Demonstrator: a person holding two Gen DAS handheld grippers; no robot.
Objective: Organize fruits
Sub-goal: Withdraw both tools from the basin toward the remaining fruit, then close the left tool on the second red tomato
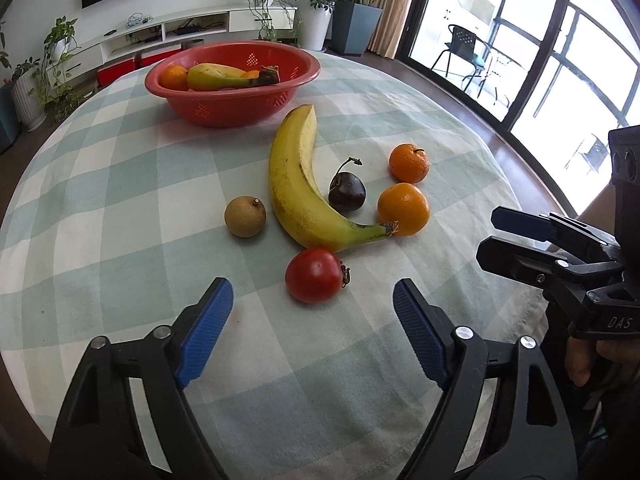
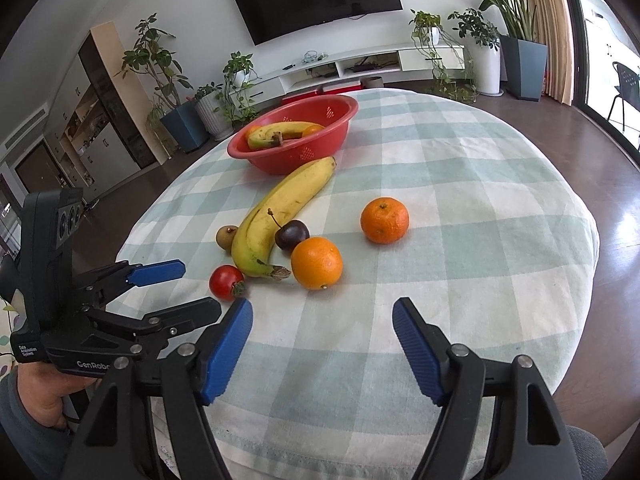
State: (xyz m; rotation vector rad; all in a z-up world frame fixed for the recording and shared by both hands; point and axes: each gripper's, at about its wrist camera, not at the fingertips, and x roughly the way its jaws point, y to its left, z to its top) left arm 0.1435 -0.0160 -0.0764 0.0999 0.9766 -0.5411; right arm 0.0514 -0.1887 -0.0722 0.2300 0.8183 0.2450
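Left wrist view shows the left gripper [image 1: 313, 312] at the bottom of the frame with its blue pads wide apart and nothing between them; the red tomato [image 1: 315, 275] lies just beyond the gap, not touched. Above it, in the middle of the frame, a long yellow banana [image 1: 298, 188] curves on the checked tablecloth [image 1: 120, 184], its stem touching the nearer orange [image 1: 403, 209]. A second orange [image 1: 409, 163] sits a little higher, a dark plum [image 1: 347, 193] with a stem lies between the banana and the oranges, and a small brown round fruit [image 1: 245, 216] is to the left of the banana. The red basket [image 1: 232, 76] stands in the upper centre and holds another banana and orange fruit. At the right edge the right gripper [image 1: 486, 236] appears from the side, held by a hand [image 1: 580, 364]. Right wrist view shows this gripper at the bottom, its jaws also wide and empty above bare cloth, with the nearer orange just beyond them.
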